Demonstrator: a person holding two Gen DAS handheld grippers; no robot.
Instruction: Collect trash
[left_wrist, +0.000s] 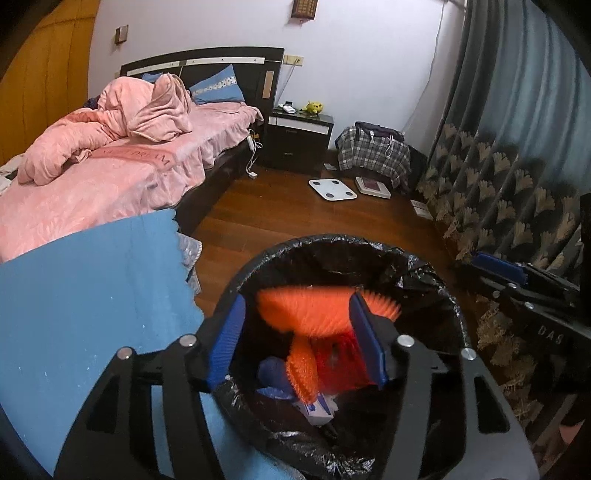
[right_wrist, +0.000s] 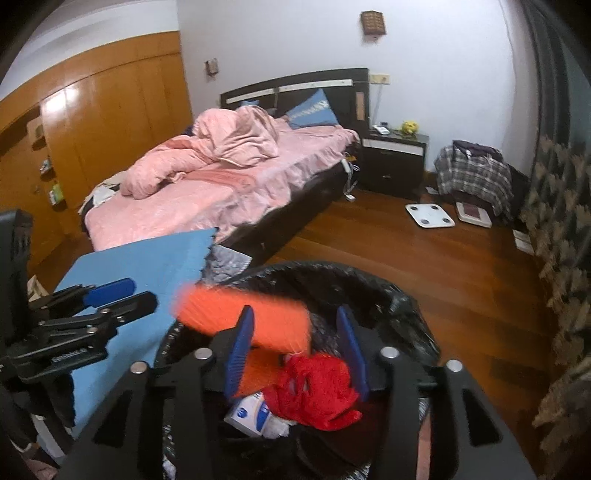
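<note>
One trash bin (left_wrist: 258, 266), lined with a black bag, stands on the wooden floor (left_wrist: 295, 218) beside the corner of a blue mat (left_wrist: 92, 295); both grippers are positioned above its open mouth. The left gripper (left_wrist: 297, 339) has its two blue-padded fingers (left_wrist: 225, 339) released and spread apart; an orange bristled object (left_wrist: 306, 314), blurred, lies between them, with no pad seen pressing on it. The right gripper (right_wrist: 295, 350) likewise has its two fingers (right_wrist: 240, 350) released, with the same orange object (right_wrist: 251, 317) above the bin (right_wrist: 369, 273) mouth. Inside the bin: one red mesh item (right_wrist: 317, 391), one white-and-blue package (right_wrist: 251, 410) with unreadable print, and blue material (left_wrist: 273, 373). The letters "DAS" are readable on the right gripper's body in the left wrist view. One bed (left_wrist: 110, 177) with pink bedding carries woven lettering ending in "DREAM"; the first word cannot be read. Two blue pillows (left_wrist: 218, 86) rest against the headboard. One dark nightstand (left_wrist: 299, 140) stands at the head of the bed. Two flat scales (left_wrist: 332, 189) lie on the floor near one plaid bag (left_wrist: 373, 151). Open floor lies between the bed edge and the curtain (left_wrist: 517, 147).
</note>
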